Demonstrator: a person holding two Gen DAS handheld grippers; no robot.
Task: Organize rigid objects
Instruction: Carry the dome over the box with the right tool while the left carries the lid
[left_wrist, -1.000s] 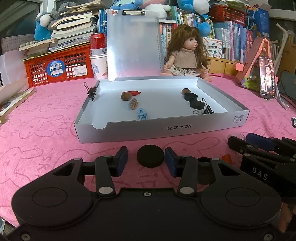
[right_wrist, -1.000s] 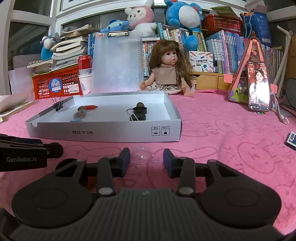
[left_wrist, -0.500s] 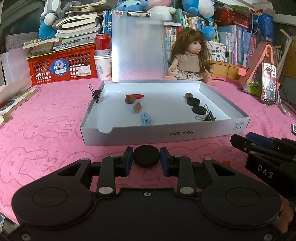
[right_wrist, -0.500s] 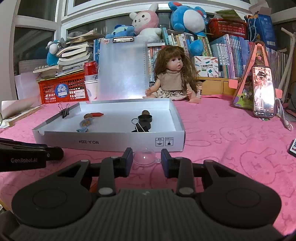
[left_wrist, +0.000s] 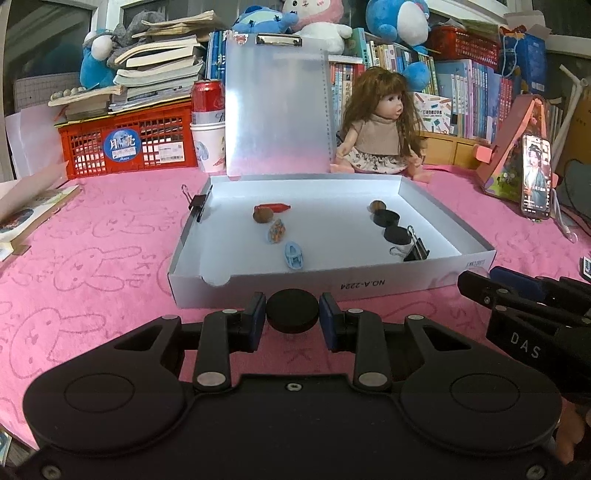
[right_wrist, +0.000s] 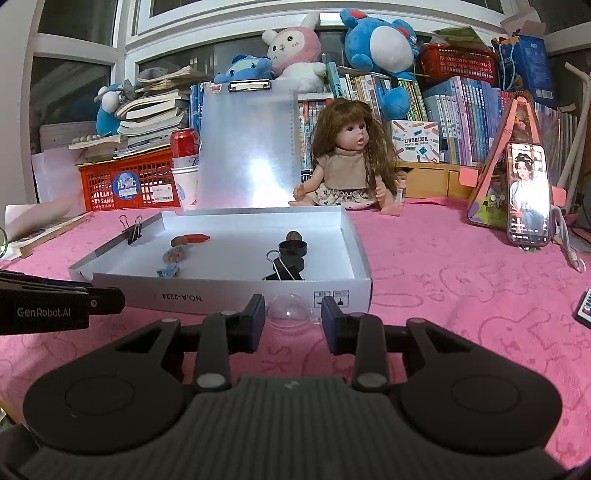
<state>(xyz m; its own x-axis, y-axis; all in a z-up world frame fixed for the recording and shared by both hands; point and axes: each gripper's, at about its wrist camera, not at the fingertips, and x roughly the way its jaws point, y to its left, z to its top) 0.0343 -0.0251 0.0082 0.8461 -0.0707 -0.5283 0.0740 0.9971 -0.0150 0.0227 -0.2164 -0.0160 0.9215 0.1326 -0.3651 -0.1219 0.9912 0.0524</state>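
Your left gripper (left_wrist: 292, 318) has closed since a second ago and now pinches the black disc (left_wrist: 292, 311), lifted before the white box (left_wrist: 332, 286). Your right gripper (right_wrist: 293, 319) has narrowed around the clear dome (right_wrist: 290, 314); whether the pads touch it, you cannot tell. The box wall stands ahead of both, on the pink cloth (right_wrist: 443, 280). A doll (right_wrist: 349, 164) and bookshelves (right_wrist: 461, 118) line the back.

The shallow box's (left_wrist: 332, 286) front wall stands just ahead; above it, bare floor lies between the trinkets (left_wrist: 276, 230) and black caps (left_wrist: 386, 218).
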